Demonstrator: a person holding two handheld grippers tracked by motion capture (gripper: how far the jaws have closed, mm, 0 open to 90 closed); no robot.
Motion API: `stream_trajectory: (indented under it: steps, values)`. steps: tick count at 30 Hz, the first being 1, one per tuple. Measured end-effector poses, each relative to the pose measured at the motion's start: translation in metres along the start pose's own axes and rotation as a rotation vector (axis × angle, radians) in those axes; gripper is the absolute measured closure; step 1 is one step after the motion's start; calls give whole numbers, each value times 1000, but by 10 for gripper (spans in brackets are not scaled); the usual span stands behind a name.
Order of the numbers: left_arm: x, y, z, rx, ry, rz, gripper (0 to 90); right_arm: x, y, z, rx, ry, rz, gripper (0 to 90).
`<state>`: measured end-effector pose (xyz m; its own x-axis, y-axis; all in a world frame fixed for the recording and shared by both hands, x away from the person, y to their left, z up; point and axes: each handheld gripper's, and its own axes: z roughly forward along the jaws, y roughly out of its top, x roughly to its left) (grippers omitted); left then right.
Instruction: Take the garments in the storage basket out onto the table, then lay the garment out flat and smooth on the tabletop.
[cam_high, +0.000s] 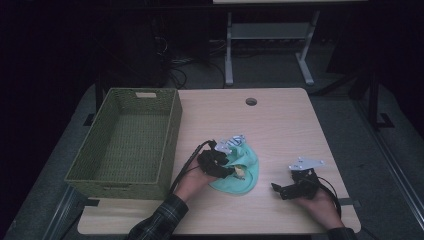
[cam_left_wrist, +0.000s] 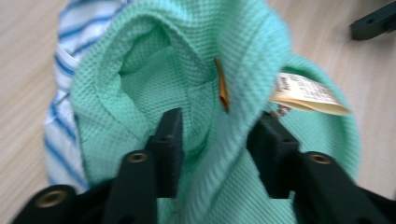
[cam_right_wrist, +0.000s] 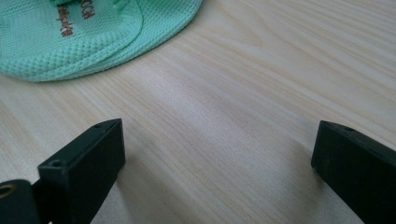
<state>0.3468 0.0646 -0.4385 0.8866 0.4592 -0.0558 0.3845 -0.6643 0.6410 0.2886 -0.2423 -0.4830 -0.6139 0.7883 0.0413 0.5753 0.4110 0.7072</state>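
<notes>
My left gripper (cam_left_wrist: 217, 140) sits half open, its fingers (cam_left_wrist: 170, 140) either side of a fold of the green cloth (cam_left_wrist: 187, 60) without pinching. I think the fold could slip out, or the striped cloth (cam_left_wrist: 70, 28) underneath could tag along. My right gripper (cam_right_wrist: 215, 154) is spread wide over bare table (cam_right_wrist: 243, 84), lower right.

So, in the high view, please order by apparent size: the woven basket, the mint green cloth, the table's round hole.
1. woven basket, clearly the largest.
2. mint green cloth, partly under the left gripper.
3. round hole, smallest.
</notes>
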Motion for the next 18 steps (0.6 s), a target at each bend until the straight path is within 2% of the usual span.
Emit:
stream_trajectory:
  steps: [2,5,7,8,10,13,14,16,18]
  values:
    - [-2,-3,-11,-19,5,-15,475,0,0,0,0,0,0,23]
    - [-6,-11,-24,-50,15,-44,474,0,0,0,0,0,0,23]
    - [-10,-16,-30,-56,17,-55,552,0,0,0,1,0,-1,23]
    - [-11,-19,-32,-58,27,-47,586,0,0,0,1,0,-1,23]
    - [-15,-23,-35,-56,22,-50,695,0,0,0,1,0,-1,23]
    - [-21,-27,-33,-32,10,-54,791,0,0,0,1,-2,-1,23]
    - [-21,-28,-31,-12,1,-44,816,0,0,0,1,-3,-1,22]
    - [-22,-30,-25,24,7,-22,839,0,0,0,1,-3,-1,23]
    - [-22,-31,-19,46,16,-23,846,0,2,0,15,-3,2,26]
